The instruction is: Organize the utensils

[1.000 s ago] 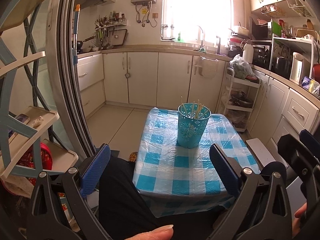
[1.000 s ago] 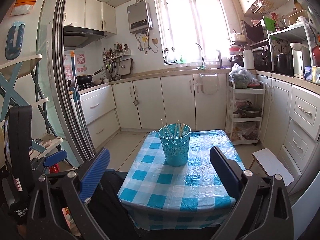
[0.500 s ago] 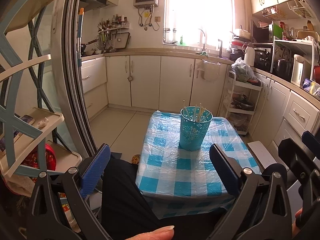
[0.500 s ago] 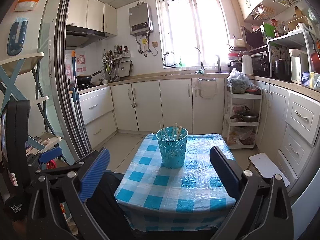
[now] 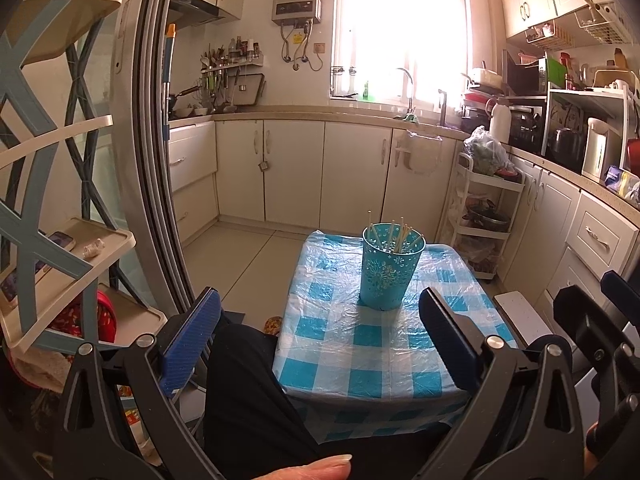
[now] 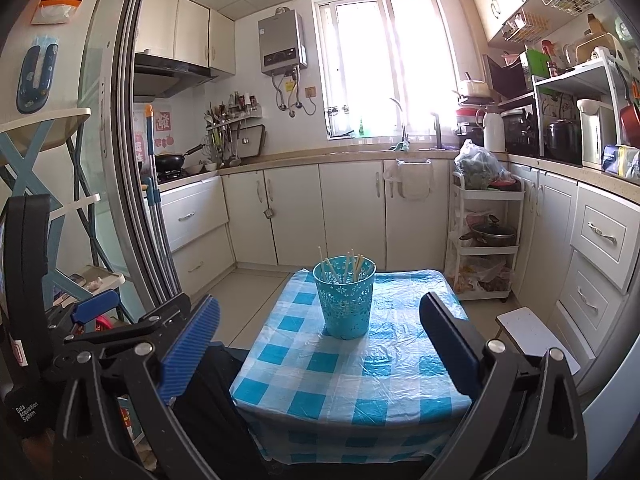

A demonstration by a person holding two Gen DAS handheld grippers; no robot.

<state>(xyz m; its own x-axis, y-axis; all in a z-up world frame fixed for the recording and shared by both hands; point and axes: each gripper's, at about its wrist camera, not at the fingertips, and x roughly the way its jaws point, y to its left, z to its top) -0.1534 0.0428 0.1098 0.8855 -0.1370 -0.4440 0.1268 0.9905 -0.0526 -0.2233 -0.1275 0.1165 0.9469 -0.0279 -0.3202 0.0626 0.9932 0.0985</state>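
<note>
Compared with a second ago, both cameras sit a little higher and further back: the cup [image 5: 391, 270] looks smaller and more of the kitchen shows above it. The scene on the table [image 5: 372, 344] is otherwise the same.

The left gripper [image 5: 320, 340] and right gripper [image 6: 320, 344] have their fingers spread wide, grasping nothing.

The chopsticks [image 6: 348, 266], thin pale sticks, stand inside the perforated teal cup, as organizing would want. The tablecloth is glossy, wrinkled plastic with blue checks.
</note>
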